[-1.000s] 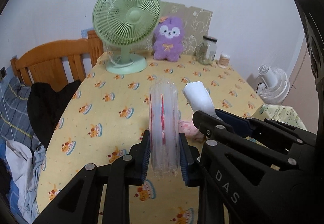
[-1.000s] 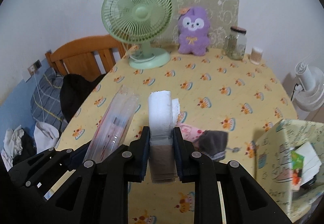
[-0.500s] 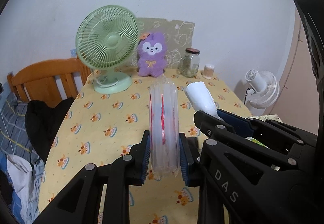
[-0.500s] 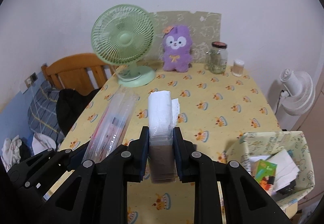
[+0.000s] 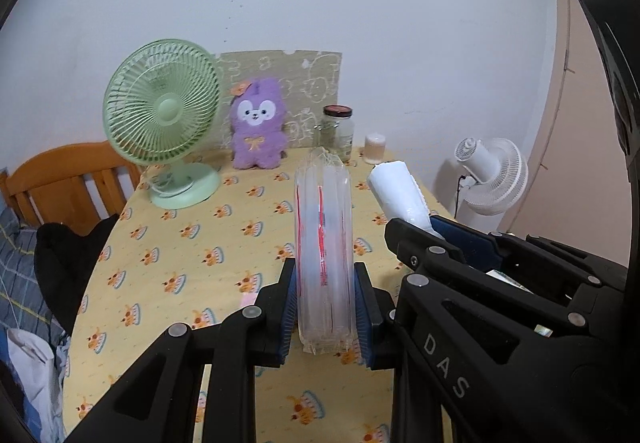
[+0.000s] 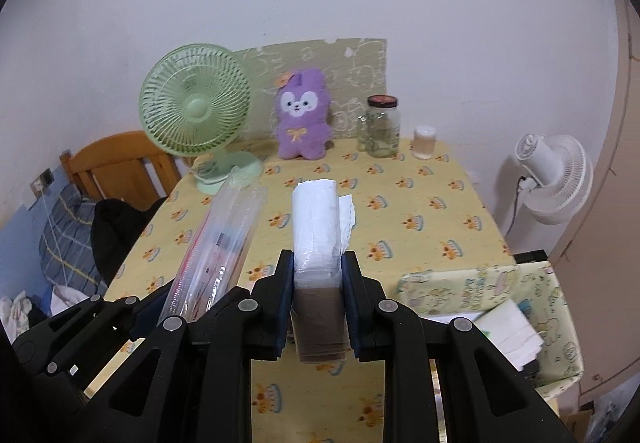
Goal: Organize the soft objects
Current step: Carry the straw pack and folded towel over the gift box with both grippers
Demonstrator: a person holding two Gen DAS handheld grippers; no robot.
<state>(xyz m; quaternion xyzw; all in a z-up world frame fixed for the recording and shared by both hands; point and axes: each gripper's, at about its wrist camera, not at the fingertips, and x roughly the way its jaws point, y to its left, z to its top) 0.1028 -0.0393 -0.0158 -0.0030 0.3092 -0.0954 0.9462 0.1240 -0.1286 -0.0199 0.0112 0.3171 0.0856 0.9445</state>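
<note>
Both grippers are up over the table (image 5: 192,243), side by side, and each has something clamped. The left gripper (image 5: 325,307) has its jaws closed narrow on a clear plastic packet (image 5: 323,243) with red lines running along it; the packet stands up between the blue pads and pokes out ahead of the fingertips. Just to its right sits the right gripper (image 5: 424,233), black frame crossing the lower corner of the left view.

From the right wrist, the right gripper (image 6: 318,295) is pinched tight on a white wrapped bundle (image 6: 318,227), white at the far end and brown at the near end, where the pads press on it. A scrap of white paper sticks out on its right side. The clear packet lies off to this gripper's left, slanting away toward the far left.

Ahead of both tools, at the far edge of the table against the wall, a green desk fan (image 6: 196,115) stands on the left, a purple plush toy (image 6: 304,115) in the middle, then a glass jar (image 6: 380,127) and a small white cup (image 6: 424,137) further right. Down to the right of the right gripper, a patterned fabric basket (image 6: 480,283) holds papers. Beyond it stands a white floor fan (image 6: 556,179). To the left of both tools there is a wooden chair (image 5: 68,183) with dark clothing.
</note>
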